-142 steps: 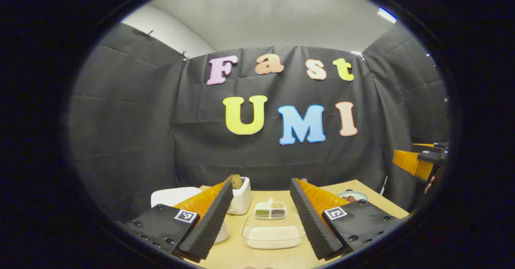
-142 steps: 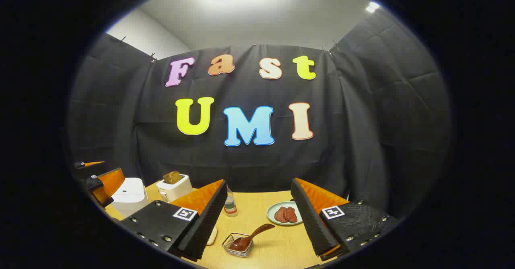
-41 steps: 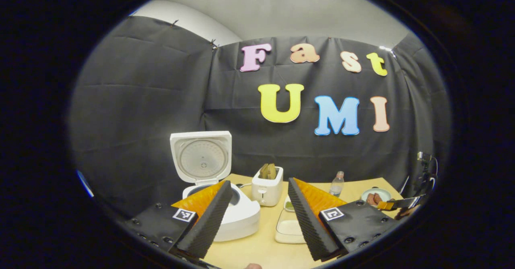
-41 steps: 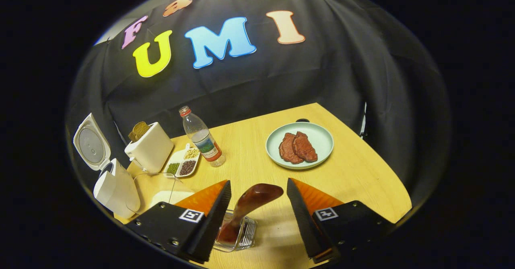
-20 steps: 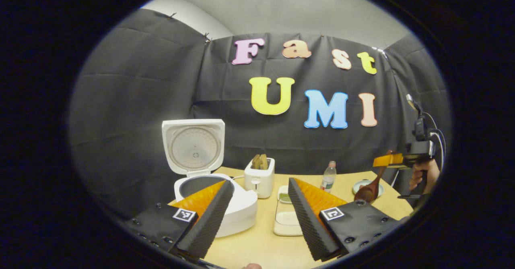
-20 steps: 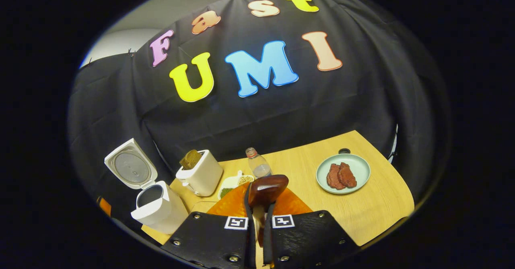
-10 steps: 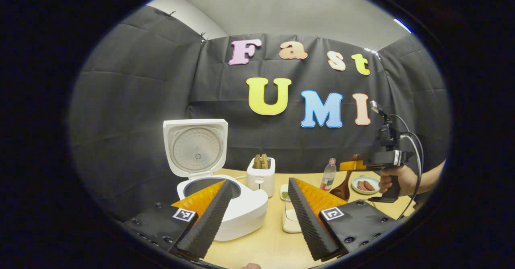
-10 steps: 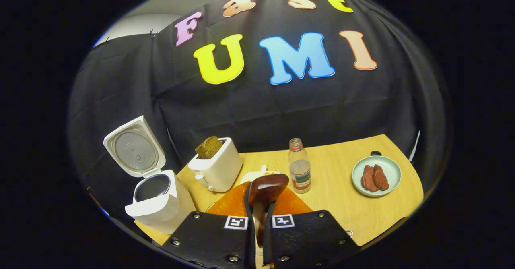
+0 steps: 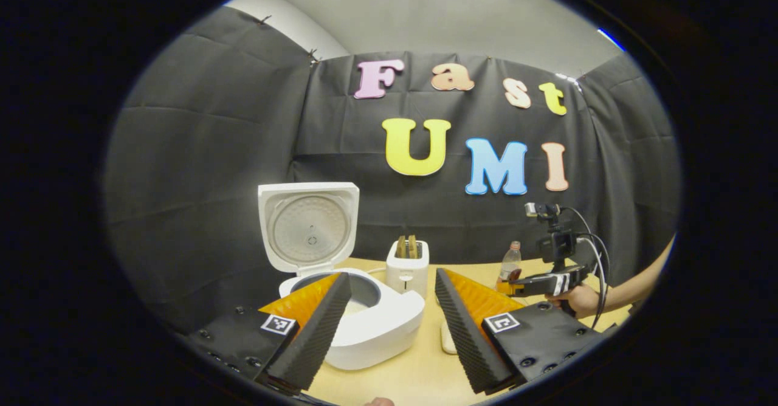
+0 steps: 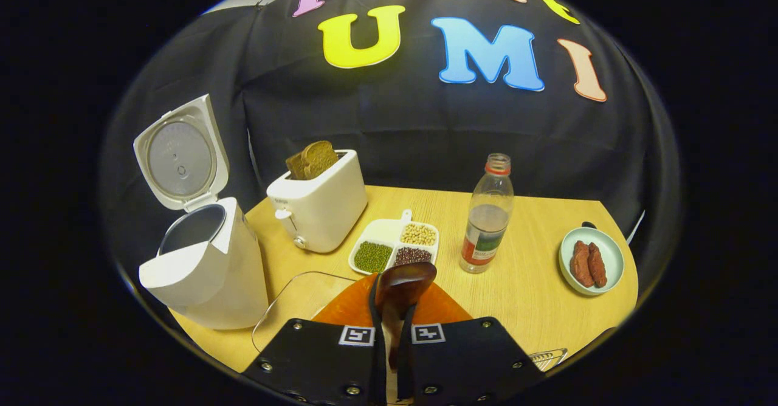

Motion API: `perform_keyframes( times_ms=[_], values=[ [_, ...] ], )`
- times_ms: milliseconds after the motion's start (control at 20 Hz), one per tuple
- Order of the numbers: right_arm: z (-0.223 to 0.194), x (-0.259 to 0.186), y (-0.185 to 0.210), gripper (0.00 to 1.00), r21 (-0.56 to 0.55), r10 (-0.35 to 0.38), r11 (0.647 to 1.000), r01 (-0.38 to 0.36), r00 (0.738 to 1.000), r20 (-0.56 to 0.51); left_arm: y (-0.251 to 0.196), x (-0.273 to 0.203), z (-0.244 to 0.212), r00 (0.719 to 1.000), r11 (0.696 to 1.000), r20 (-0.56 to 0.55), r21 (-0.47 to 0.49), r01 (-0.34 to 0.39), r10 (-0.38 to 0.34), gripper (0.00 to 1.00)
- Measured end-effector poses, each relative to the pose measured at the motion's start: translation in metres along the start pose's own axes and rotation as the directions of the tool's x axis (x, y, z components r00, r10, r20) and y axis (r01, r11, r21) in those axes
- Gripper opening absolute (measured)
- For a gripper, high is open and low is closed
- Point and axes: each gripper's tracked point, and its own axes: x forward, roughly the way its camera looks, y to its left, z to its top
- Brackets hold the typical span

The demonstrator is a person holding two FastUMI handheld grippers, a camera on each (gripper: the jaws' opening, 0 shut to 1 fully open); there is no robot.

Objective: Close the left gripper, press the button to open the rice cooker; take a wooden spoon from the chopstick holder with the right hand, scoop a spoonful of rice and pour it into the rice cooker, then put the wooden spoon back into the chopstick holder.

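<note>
Right gripper view has the right tool [image 10: 389,327] clamped on the spoon [image 10: 402,284]; cooker [image 10: 200,266] lid is up, left tool [image 9: 389,327] gapes; scooping, pouring, returning remain.

White rice cooker [image 10: 203,272] at counter's left end, lid [image 10: 179,158] flipped up, pot open. Dark wooden spoon [image 10: 401,284] clamped upright betw. right gripper [image 10: 389,333] fingers.

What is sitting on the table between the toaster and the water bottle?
In the right gripper view, a white divided dish of beans and grains lies between the toaster and the water bottle.
</note>
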Motion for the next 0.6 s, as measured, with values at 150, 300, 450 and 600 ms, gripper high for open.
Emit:
perform_keyframes(
  times_ms=[150,300,450,600],
  values=[
    [-0.005,0.001,0.014,0.08,0.053,0.04,0.998,-0.039,0.999,-0.009,0.011,0.002,-0.005,1.0,1.0,-0.013,-0.011,-0.017,0.017,0.96],
    [-0.009,0.002,0.036,0.07,0.175,0.112,0.979,-0.108,0.994,-0.012,0.015,0.001,-0.013,0.999,0.999,-0.027,-0.018,-0.033,0.033,0.96],
    [-0.011,0.004,0.056,0.07,0.278,0.177,0.946,-0.168,0.984,-0.009,0.016,-0.003,-0.016,0.998,0.999,-0.039,-0.014,-0.041,0.041,0.96],
    [-0.01,0.003,0.065,0.07,0.45,0.246,0.865,-0.219,0.969,0.001,0.015,-0.009,-0.017,0.998,0.999,-0.045,-0.002,-0.044,0.044,0.97]
  ],
)
